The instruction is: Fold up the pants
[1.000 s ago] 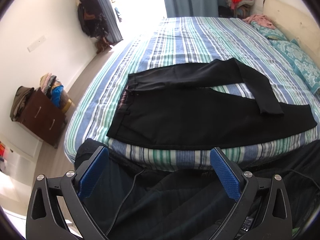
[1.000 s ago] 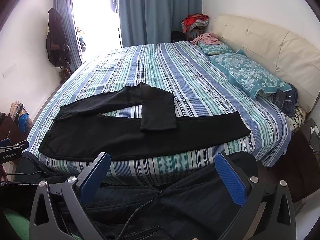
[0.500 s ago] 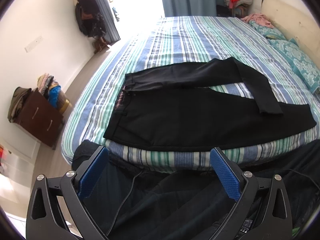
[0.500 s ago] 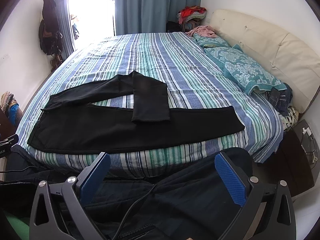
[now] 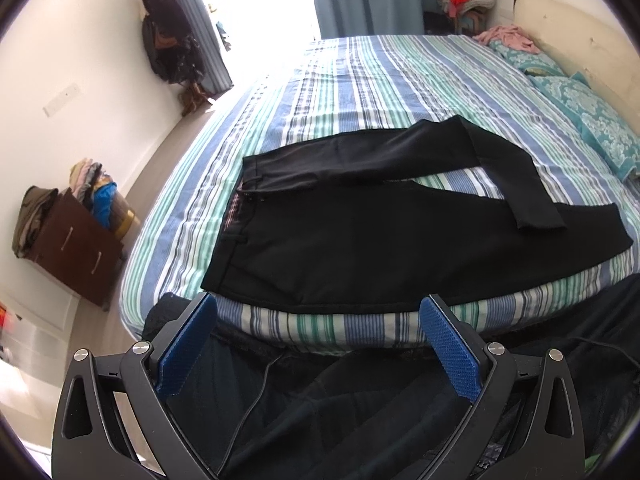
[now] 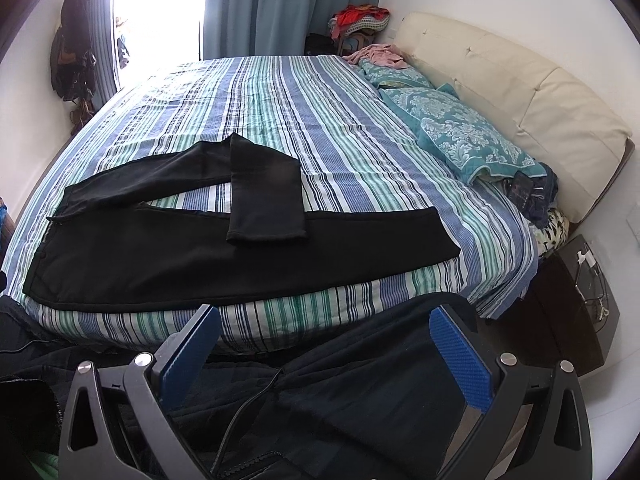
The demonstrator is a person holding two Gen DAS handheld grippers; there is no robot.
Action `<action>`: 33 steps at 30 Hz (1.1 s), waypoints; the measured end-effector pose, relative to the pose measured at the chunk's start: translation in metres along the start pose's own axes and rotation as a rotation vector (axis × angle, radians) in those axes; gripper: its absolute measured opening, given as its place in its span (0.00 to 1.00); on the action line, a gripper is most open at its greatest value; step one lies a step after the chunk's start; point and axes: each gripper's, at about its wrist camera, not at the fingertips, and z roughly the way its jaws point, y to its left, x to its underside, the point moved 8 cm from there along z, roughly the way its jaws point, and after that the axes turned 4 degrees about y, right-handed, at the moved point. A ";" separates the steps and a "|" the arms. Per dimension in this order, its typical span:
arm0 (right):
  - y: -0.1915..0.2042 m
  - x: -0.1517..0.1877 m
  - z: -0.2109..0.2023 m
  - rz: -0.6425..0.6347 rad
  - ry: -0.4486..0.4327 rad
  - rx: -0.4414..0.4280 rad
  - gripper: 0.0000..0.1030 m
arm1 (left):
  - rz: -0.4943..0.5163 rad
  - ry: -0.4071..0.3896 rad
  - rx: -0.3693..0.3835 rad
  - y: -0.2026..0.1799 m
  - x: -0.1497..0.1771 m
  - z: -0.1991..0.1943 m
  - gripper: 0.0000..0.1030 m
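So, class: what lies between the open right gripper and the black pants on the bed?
Right wrist view: between the right gripper and pants, only the bed's striped edge.

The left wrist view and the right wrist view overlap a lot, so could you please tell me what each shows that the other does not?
Only the left wrist view shows the brown dresser with clothes piled on it, and the open left gripper. Only the right wrist view shows the dark nightstand and the open right gripper. Both show the black pants on the striped bed, one leg folded back across the other.
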 end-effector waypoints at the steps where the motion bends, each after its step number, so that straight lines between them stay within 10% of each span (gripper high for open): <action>1: 0.000 -0.001 0.000 -0.001 0.000 0.003 1.00 | -0.003 0.003 0.000 0.001 0.000 0.001 0.99; 33: 0.004 0.003 0.003 -0.014 0.025 0.033 1.00 | -0.038 0.055 0.035 -0.002 0.014 0.004 0.99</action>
